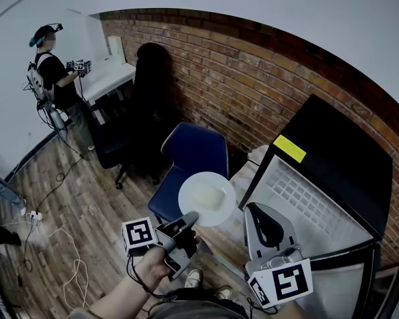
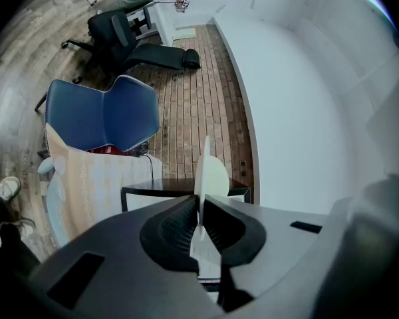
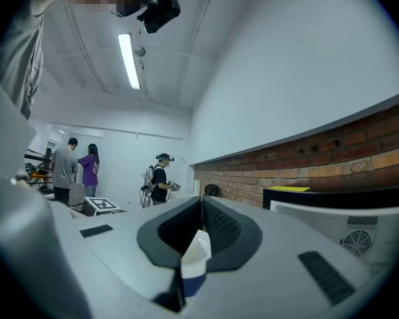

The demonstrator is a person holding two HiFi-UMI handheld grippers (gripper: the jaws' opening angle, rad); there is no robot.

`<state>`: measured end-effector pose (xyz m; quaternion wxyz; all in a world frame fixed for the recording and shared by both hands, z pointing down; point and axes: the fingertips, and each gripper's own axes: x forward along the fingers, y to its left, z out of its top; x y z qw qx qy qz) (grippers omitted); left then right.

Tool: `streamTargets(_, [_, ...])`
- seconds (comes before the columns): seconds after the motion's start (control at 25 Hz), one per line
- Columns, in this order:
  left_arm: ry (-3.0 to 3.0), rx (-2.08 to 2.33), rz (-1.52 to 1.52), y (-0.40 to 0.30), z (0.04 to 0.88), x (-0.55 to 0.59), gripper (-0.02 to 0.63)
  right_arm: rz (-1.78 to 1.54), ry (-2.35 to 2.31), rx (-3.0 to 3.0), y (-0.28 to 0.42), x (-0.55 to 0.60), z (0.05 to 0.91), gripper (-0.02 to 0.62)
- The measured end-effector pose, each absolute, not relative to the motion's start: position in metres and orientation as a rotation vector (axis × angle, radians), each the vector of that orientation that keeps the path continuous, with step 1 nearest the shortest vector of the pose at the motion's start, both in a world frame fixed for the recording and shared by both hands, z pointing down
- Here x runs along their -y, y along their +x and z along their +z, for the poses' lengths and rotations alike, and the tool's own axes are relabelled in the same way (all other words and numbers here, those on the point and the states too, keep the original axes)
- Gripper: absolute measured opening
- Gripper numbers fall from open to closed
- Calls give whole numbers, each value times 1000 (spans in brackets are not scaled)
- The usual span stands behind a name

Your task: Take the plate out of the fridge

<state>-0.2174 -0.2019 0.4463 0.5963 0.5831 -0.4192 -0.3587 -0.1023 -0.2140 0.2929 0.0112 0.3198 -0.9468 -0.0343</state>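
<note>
My left gripper (image 1: pixel 189 219) is shut on the near rim of a round white plate (image 1: pixel 207 198), which it holds flat over the blue chair, left of the fridge. In the left gripper view the plate (image 2: pixel 213 175) stands edge-on, pinched between the ribbed pads of the left gripper (image 2: pixel 199 201). The small black fridge (image 1: pixel 336 155) with a yellow sticker on top stands at the right, with a white ribbed panel (image 1: pixel 299 198) facing me. My right gripper (image 1: pixel 253 208) hangs in front of that panel; in its own view the right gripper (image 3: pixel 201 203) has its jaws together with nothing held.
A blue chair (image 1: pixel 193 153) stands under the plate, and a pale cloth-covered thing (image 2: pixel 86 185) sits beside the fridge. A brick wall (image 1: pixel 253 78) runs behind. A black office chair (image 1: pixel 116 145), a white desk (image 1: pixel 110 78), a person (image 1: pixel 56 85) and floor cables (image 1: pixel 53 231) are at the left.
</note>
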Motion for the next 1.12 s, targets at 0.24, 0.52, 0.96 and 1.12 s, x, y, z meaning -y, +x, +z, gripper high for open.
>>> streamTargets(0.24, [1338, 966, -836, -218, 453, 198, 28, -85, 965, 2922, -104, 210, 311, 32])
streamTargets(0.52, [1343, 961, -828, -218, 451, 199, 28, -82, 982, 2922, -99, 212, 307, 32])
streamTargets(0.96, [1354, 954, -810, -213, 450, 201, 29, -85, 995, 2929, -95, 213, 304, 32])
streamTargets(1.12, [1353, 956, -807, -214, 450, 202, 29, -85, 995, 2928, -95, 214, 304, 32])
